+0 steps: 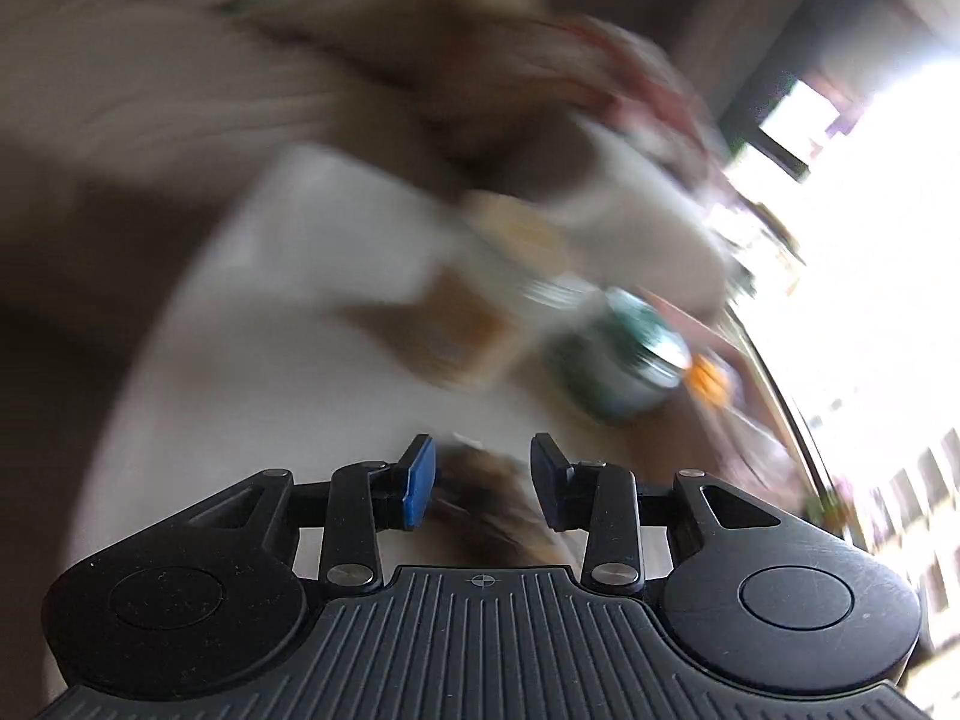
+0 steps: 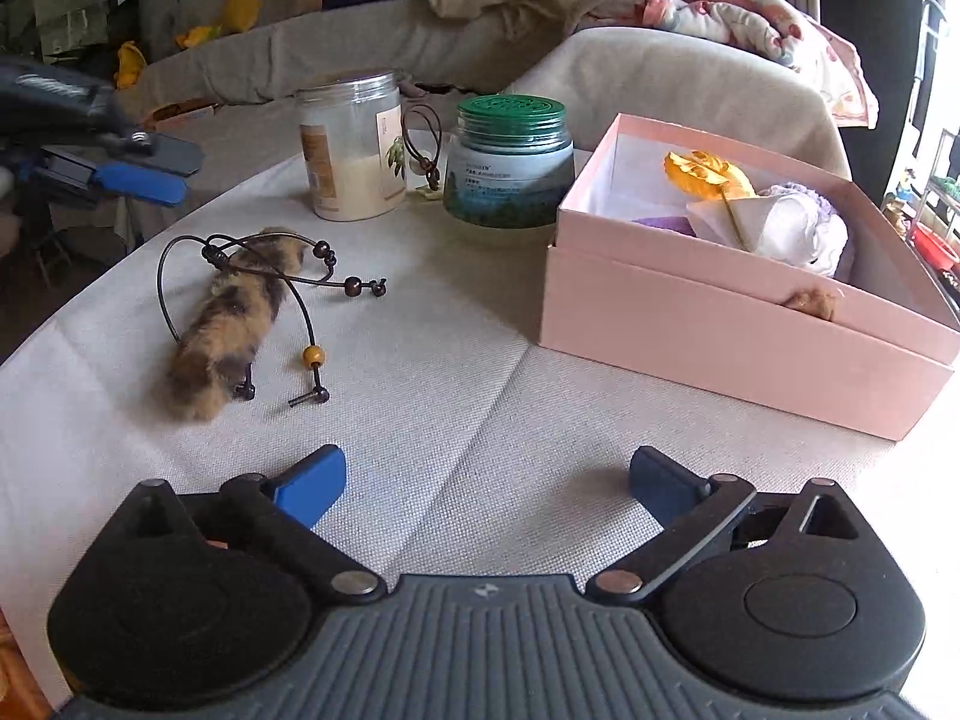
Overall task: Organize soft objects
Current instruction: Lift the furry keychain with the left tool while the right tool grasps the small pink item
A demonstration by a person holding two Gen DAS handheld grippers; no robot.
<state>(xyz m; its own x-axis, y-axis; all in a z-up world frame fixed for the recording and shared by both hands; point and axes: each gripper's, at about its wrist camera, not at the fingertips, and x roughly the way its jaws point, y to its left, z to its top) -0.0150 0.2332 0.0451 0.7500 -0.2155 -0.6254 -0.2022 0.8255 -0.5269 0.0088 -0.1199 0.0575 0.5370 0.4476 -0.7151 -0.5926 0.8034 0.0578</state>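
Observation:
A brown and tan furry soft toy [image 2: 225, 315] lies on the white tablecloth [image 2: 480, 396], with a dark beaded cord [image 2: 300, 288] draped over it. A pink box [image 2: 720, 312] at the right holds a yellow soft piece [image 2: 705, 171] and white and purple soft items [image 2: 792, 228]. My right gripper [image 2: 486, 480] is open and empty, low over the cloth. My left gripper [image 2: 150, 171] hovers at the far left above the table, apart from the toy. In the blurred left wrist view its jaws [image 1: 483, 474] stand apart with brown fur [image 1: 492, 504] below them.
A clear jar with white powder [image 2: 354, 150] and a green-lidded jar [image 2: 510, 162] stand behind the toy. A second cord [image 2: 423, 144] hangs between them. A sofa with blankets [image 2: 660, 12] lies beyond the table.

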